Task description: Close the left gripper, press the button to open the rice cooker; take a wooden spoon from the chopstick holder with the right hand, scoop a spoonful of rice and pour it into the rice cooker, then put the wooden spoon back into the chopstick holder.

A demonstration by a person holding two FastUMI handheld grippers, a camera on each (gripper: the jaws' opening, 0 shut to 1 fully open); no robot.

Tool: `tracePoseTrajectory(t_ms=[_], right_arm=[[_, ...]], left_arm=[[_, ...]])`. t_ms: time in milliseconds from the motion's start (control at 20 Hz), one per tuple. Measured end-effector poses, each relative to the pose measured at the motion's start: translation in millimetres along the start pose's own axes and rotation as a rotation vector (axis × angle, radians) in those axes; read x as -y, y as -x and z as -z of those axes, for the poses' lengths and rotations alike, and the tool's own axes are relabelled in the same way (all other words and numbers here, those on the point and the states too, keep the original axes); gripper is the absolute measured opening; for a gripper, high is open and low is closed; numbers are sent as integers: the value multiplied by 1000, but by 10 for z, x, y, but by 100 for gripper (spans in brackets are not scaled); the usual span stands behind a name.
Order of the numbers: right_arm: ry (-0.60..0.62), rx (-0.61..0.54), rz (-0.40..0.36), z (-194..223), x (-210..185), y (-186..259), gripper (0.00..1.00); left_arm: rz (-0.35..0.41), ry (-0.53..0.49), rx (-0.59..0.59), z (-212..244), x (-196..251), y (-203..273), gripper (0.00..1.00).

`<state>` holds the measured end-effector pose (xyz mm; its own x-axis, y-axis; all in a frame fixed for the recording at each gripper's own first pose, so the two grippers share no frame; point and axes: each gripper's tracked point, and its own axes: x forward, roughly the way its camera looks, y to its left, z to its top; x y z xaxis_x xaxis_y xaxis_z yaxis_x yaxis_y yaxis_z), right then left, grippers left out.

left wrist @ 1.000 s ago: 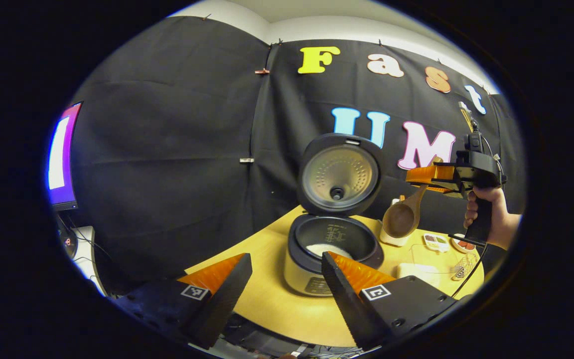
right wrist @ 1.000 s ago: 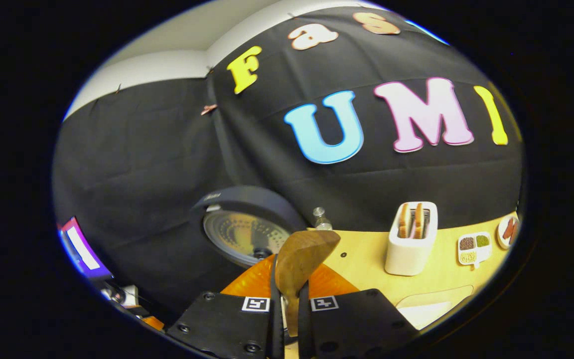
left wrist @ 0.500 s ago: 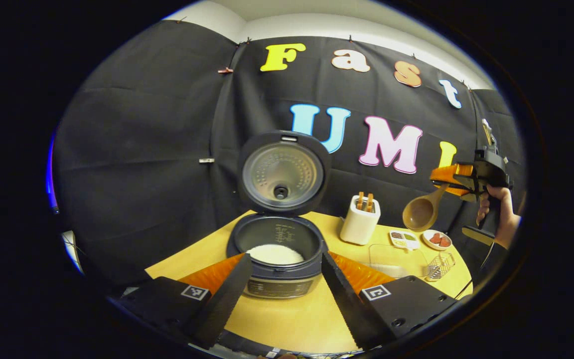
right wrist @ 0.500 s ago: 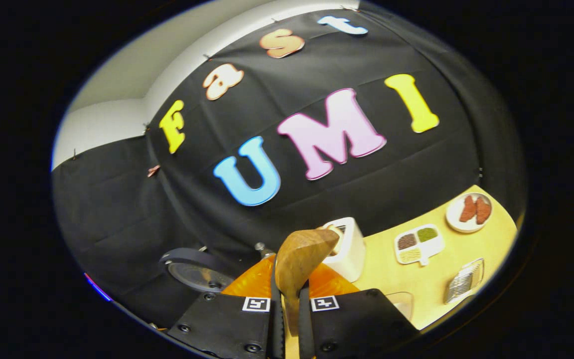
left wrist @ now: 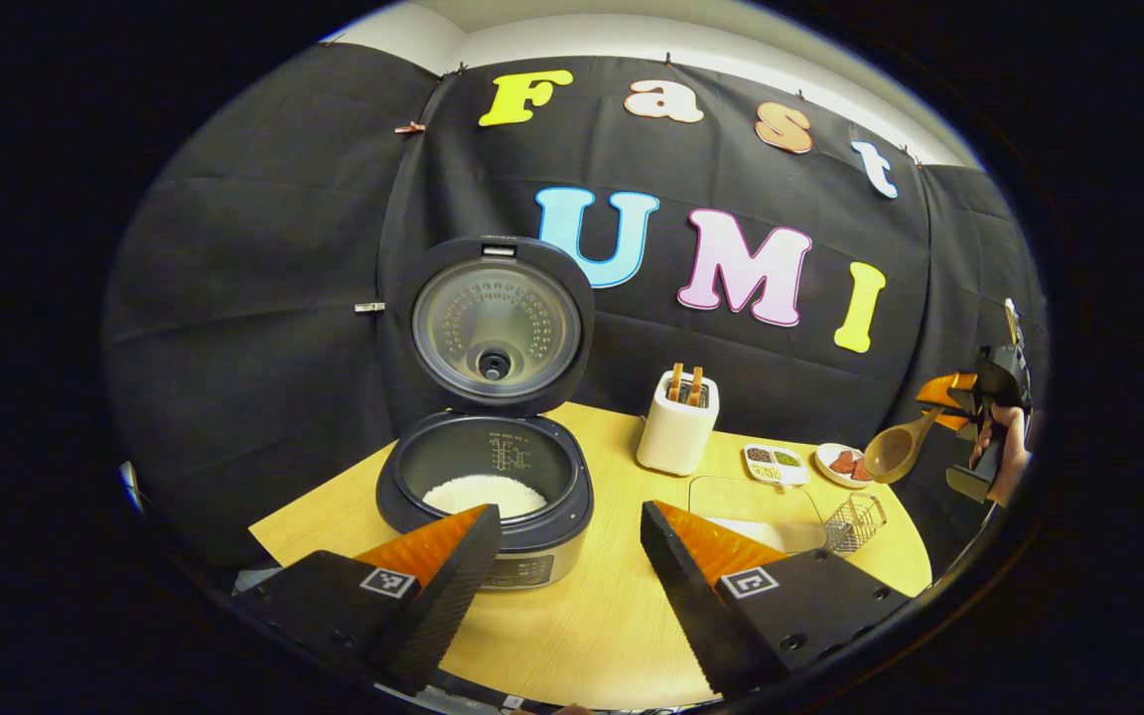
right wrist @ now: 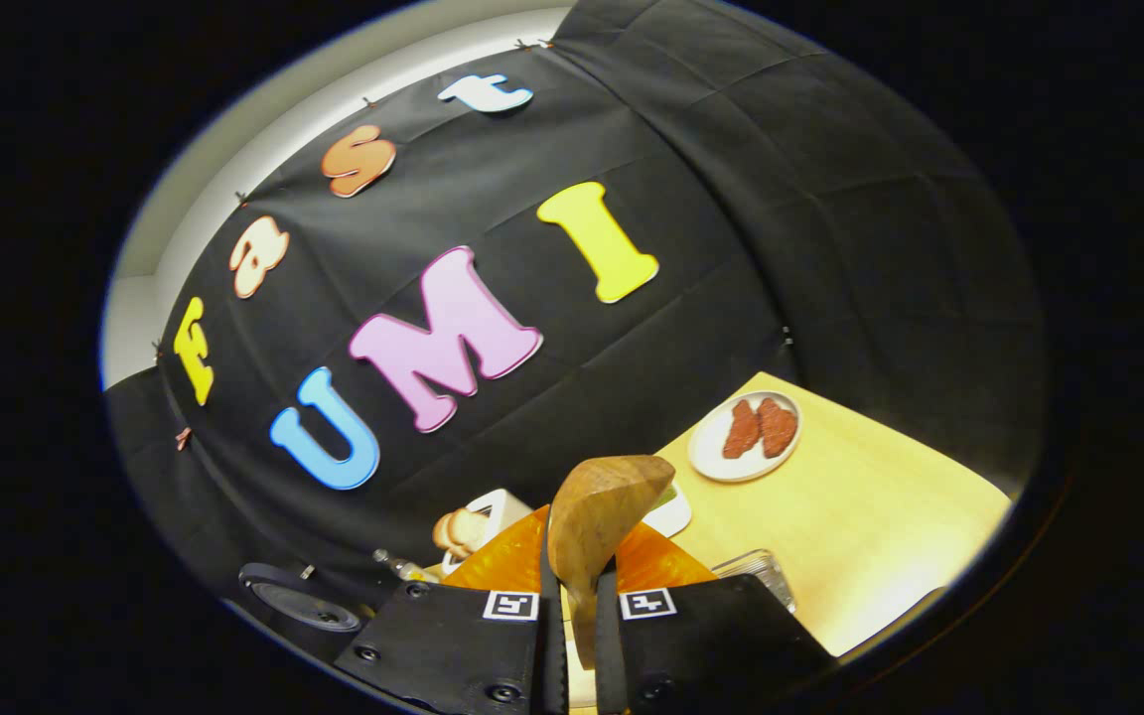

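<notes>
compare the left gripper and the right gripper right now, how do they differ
The left gripper has its jaws spread wide and holds nothing; the right gripper is shut on the wooden spoon. The left gripper hangs low in front of the rice cooker; the right gripper sits raised near the table's far right edge. Both are hand-held.

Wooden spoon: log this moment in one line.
right claw: shut on wooden spoon | left claw: open | rice cooker: lid up | spoon: not yet returned

brown wooden spoon (left wrist: 892,452), pale yellow table (left wrist: 592,616).
</notes>
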<state>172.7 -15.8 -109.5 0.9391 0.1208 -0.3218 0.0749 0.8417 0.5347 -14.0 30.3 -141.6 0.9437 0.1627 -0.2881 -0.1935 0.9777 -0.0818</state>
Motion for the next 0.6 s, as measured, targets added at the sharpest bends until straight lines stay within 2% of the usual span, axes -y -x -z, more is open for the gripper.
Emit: tracePoseTrajectory(t_ms=[150, 350, 500, 600], right_arm=[[-11, -4, 67, -20, 395, -123, 15], [59, -48, 124, 237, 815, -338, 15], [62, -98, 150, 487, 971, -511, 15], [87, -126, 173, 638, 1094, -619, 15]], left_arm=[[-30, 4, -11, 18, 87, 3, 95], [-89, 73, -18, 1, 196, 23, 96], [-145, 79, 21, -132, 199, 107, 95], [-169, 121, 9, -119, 170, 126, 95]])
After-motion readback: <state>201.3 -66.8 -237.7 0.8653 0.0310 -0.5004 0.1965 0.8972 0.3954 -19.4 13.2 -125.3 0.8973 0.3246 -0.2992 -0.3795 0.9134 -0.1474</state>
